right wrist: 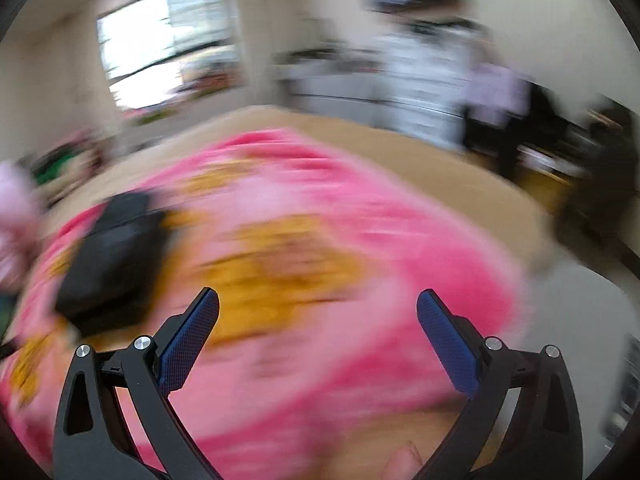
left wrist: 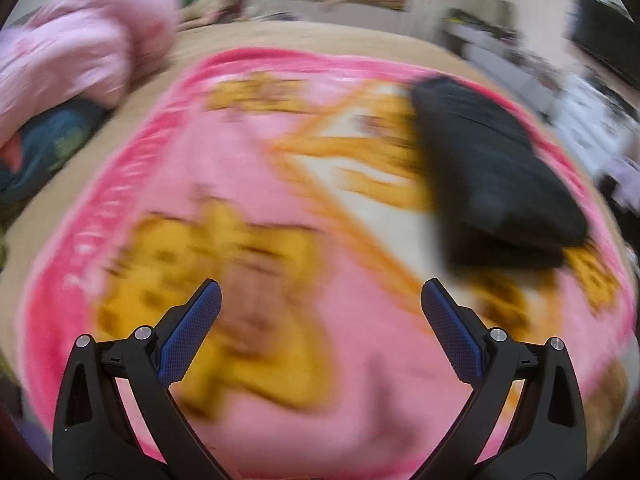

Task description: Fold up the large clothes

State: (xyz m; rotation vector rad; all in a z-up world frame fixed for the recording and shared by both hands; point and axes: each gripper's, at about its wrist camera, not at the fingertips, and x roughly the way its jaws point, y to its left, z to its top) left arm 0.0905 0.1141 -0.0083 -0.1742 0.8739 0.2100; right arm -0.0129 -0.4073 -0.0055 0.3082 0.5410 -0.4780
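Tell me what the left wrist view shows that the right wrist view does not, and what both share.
Only the left wrist view shows a dark blue patterned cloth under the pale pink garment at far left, of which the right view catches just a blurred edge. Only the right wrist view shows a bright window and a white cabinet. Both show the pink blanket with a folded black garment lying on it, and open, empty tongs: left tongs, right tongs.

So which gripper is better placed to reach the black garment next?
Either, marginally the left gripper: the black garment sits just ahead of its right finger. It sits ahead-left of the right gripper. Both are open.
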